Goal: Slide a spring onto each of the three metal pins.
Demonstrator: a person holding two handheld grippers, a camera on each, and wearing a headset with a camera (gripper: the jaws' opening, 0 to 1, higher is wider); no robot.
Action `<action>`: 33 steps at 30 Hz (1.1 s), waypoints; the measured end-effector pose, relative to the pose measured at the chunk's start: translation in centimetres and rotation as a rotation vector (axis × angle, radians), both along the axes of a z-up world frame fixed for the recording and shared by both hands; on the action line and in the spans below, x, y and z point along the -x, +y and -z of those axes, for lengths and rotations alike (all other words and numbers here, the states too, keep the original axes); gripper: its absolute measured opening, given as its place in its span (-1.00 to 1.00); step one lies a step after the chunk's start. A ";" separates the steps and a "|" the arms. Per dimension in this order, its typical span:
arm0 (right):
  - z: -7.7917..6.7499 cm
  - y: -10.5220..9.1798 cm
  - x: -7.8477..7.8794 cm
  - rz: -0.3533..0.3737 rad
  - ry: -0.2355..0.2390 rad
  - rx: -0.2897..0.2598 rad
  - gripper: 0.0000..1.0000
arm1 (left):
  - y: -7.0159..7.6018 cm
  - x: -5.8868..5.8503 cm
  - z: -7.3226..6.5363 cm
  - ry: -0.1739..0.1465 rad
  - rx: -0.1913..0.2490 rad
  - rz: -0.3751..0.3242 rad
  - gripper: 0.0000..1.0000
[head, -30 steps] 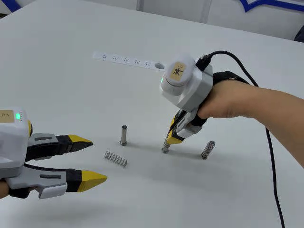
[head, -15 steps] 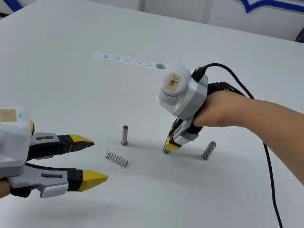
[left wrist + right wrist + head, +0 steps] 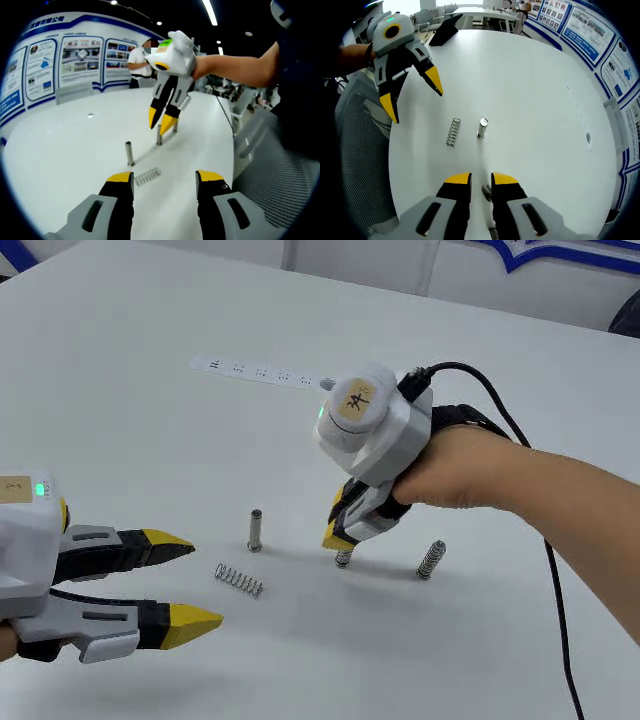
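Two sprung: middle pin [image 3: 344, 558], right pin [image 3: 431, 558]; we owe left pin [image 3: 255, 530] the loose spring [image 3: 240, 579]; left gripper [image 3: 204, 580], right gripper [image 3: 333, 538] released.

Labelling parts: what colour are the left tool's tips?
Yellow on the left tool, clearest in left gripper view.

**Right tongs shift, spring now low**

The right tongs [image 3: 337, 537] dip lower, then end a little nearer the left edge of the table [image 3: 150, 440] than a second ago. The spring [image 3: 343, 558], which then reached up into the yellow tips, now stands short just below them.
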State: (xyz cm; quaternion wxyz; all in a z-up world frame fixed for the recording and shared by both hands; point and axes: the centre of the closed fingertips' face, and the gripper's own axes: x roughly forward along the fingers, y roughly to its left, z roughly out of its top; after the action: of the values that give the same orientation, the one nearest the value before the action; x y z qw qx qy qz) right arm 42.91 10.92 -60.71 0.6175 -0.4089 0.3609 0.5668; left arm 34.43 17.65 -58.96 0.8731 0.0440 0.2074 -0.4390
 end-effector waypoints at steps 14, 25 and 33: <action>3.3 4.9 3.9 0.016 0.098 -0.076 -0.68 | 0.2 0.2 0.2 0.003 -0.008 0.005 0.01; 5.4 5.7 4.1 0.058 0.101 -0.061 -0.69 | 0.3 0.3 0.2 0.006 -0.014 0.010 -0.01; 6.2 5.6 4.2 0.067 0.105 -0.043 -0.75 | 0.6 0.4 0.4 0.010 -0.018 0.006 -0.02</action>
State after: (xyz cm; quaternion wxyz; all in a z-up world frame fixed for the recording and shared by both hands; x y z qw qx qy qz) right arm 38.71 16.55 -66.90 0.6249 -0.3528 0.3942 0.5741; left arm 34.04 18.21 -59.32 0.8703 0.0503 0.2156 -0.4400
